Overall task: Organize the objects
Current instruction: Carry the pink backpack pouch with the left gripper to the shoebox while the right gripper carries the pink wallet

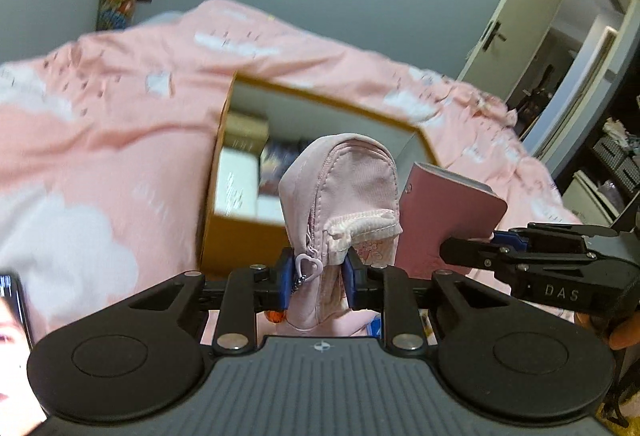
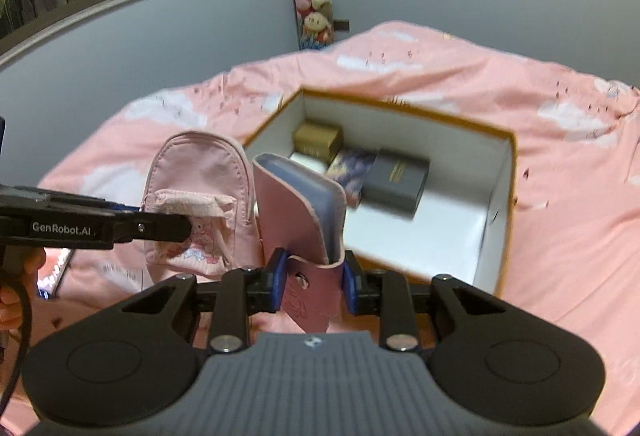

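My left tool (image 1: 316,274) grips the small pink fabric backpack pouch (image 1: 340,191); my right tool (image 2: 310,282) grips the pink leather wallet (image 2: 302,203). Both hang above the bed, at the near edge of the open orange-rimmed cardboard box (image 2: 500,203). I judge each should go down into bare floor, clear of the boxes inside.

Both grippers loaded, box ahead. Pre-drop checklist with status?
1. Left gripper shut on the pink pouch: ok.
2. Right gripper shut on the pink wallet: ok.
3. Box open on top: ok.
4. Bare floor inside the box, near its front beside the dark box: ok.
5. Pouch and wallet clear of each other: cannot tell, they sit very close.
6. Either item already over the box opening: cannot tell.
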{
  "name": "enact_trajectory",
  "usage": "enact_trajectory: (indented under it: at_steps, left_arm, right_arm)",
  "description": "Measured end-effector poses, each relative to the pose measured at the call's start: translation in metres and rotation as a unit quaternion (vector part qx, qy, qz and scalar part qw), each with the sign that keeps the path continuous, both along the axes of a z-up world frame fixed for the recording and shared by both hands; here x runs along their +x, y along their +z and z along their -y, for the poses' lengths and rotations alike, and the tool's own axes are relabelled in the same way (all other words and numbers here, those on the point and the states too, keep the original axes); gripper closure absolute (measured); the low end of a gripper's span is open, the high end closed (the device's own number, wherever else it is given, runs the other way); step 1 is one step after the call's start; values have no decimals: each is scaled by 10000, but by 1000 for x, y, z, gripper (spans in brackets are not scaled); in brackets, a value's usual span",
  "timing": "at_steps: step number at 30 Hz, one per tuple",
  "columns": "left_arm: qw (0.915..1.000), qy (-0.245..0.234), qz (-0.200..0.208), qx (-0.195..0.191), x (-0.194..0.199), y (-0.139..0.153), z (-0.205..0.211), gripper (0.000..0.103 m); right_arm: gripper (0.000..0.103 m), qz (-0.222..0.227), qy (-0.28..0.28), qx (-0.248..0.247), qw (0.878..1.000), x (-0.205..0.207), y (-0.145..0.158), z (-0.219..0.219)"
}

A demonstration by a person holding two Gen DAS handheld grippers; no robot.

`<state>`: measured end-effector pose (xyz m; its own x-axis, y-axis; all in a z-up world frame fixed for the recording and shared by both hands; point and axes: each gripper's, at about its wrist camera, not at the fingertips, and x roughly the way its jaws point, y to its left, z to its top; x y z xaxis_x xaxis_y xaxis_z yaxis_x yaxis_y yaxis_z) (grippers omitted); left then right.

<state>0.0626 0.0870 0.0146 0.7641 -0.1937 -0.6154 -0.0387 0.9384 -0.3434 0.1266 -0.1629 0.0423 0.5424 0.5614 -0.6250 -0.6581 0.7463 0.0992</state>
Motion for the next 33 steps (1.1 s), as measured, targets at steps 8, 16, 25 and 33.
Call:
enact_trajectory:
  at_steps: [8, 16, 25, 33]
  left_arm:
    - [9993, -70, 352, 39, 32, 32, -4, 75]
    - [9997, -247, 78, 26, 84, 24, -13, 75]
    - [9984, -377, -305, 288, 123, 6, -13, 75]
    - [9972, -269, -670, 184, 141, -12, -29, 75]
  right_arm:
    - [73, -37, -342, 415, 9985, 44, 29, 7]
    - [73, -968, -602, 393, 9927, 110, -3, -5]
    - [73, -2570, -559, 234, 9645, 161, -71, -27]
    - [73, -3379, -288, 26, 9408, 194, -105, -55]
